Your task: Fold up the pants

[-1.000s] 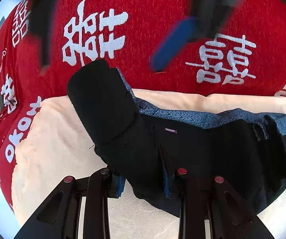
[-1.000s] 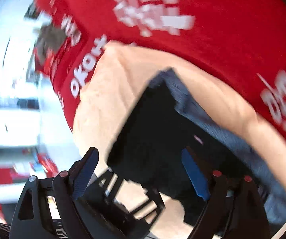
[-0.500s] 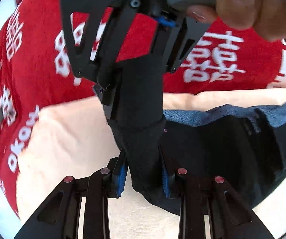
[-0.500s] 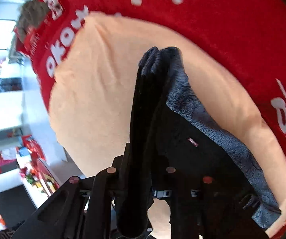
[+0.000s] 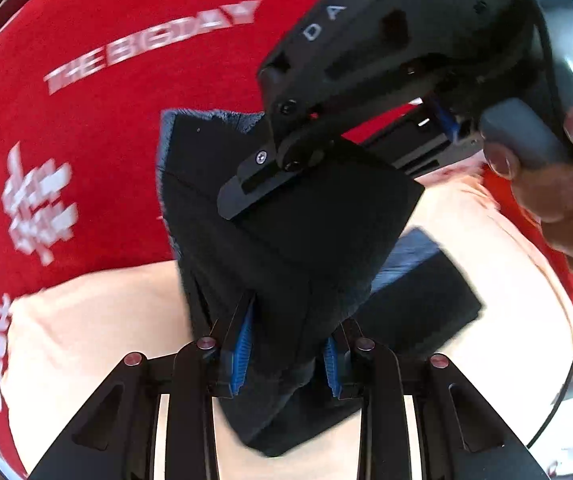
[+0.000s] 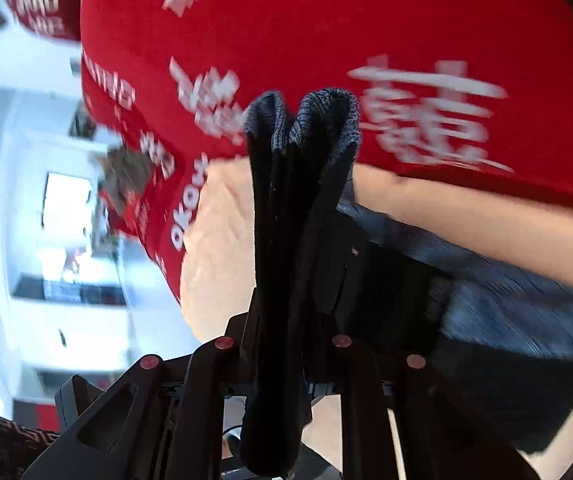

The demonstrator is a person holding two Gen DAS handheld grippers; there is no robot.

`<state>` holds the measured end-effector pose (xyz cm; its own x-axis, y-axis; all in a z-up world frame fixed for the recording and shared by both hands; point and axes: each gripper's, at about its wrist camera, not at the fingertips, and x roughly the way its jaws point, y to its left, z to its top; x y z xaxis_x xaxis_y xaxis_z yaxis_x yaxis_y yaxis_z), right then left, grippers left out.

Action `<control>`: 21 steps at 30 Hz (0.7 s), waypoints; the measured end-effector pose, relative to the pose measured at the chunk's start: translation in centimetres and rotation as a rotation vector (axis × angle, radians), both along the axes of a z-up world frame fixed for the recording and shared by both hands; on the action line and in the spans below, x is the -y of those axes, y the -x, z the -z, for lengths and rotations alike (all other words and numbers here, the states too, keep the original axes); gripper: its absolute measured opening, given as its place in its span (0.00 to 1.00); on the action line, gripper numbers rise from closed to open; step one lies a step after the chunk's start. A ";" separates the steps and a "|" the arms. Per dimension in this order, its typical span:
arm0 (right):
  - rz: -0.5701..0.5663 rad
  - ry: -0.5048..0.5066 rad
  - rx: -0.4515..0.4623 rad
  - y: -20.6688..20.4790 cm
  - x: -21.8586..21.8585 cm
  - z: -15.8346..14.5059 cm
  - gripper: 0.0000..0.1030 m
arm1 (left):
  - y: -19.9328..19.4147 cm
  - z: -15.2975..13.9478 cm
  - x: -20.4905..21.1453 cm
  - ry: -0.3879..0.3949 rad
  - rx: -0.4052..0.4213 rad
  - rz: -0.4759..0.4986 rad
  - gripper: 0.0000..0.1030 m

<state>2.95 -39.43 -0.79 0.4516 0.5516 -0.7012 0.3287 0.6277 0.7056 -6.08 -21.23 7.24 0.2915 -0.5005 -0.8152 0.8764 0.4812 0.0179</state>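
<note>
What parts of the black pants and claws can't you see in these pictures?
- Right wrist view: the right claw fingertips, buried in bunched pants.
- Left wrist view: the pants' upper edge, behind the right claw.
- Both views: white print on the red cloth, motion-blurred.

We note that each gripper is built from matte black linkage arms. The left gripper (image 5: 286, 356) carries blue ribbed pads (image 5: 242, 354) on its inner finger faces and four round red pivot caps (image 5: 206, 343) across the linkage. The right gripper (image 6: 286, 344) shows four matching red caps (image 6: 341, 341). Its black housing (image 5: 386, 28) bears white lettering "DAS", cross-head screws (image 5: 261, 156) beside the finger pivot, and a grey handle (image 5: 526, 140) beneath the housing. A thin black cable (image 5: 566, 384) runs below that handle.
</note>
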 end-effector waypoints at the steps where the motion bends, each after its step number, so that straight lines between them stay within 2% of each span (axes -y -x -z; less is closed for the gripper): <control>1: 0.021 -0.001 0.007 1.6 0.8 0.2 0.17 | 1.1 0.1 1.2 -0.007 -0.004 0.024 0.30; 4: 0.097 -0.009 0.013 6.9 4.4 0.7 0.17 | 4.7 1.0 4.6 -0.039 -0.005 0.098 0.30; 7: 0.190 -0.052 -0.009 11.7 7.1 3.5 0.18 | 8.3 3.1 7.9 -0.104 -0.002 0.180 0.30; 10: 0.240 -0.051 -0.035 15.3 9.3 7.2 0.19 | 10.4 6.3 10.1 -0.168 -0.011 0.207 0.30; 13: 0.268 -0.062 -0.081 16.5 9.8 11.6 0.20 | 11.7 9.9 11.8 -0.259 -0.013 0.211 0.31; 16: 0.262 -0.051 -0.086 16.7 10.0 14.2 0.22 | 11.8 11.1 11.8 -0.274 0.004 0.217 0.43; 19: 0.274 -0.050 -0.064 16.6 9.8 14.8 0.24 | 11.1 11.3 11.3 -0.271 -0.058 0.203 0.73; 21: 0.281 -0.037 -0.063 16.7 9.6 14.6 0.24 | 10.6 11.0 10.8 -0.269 -0.105 0.184 0.73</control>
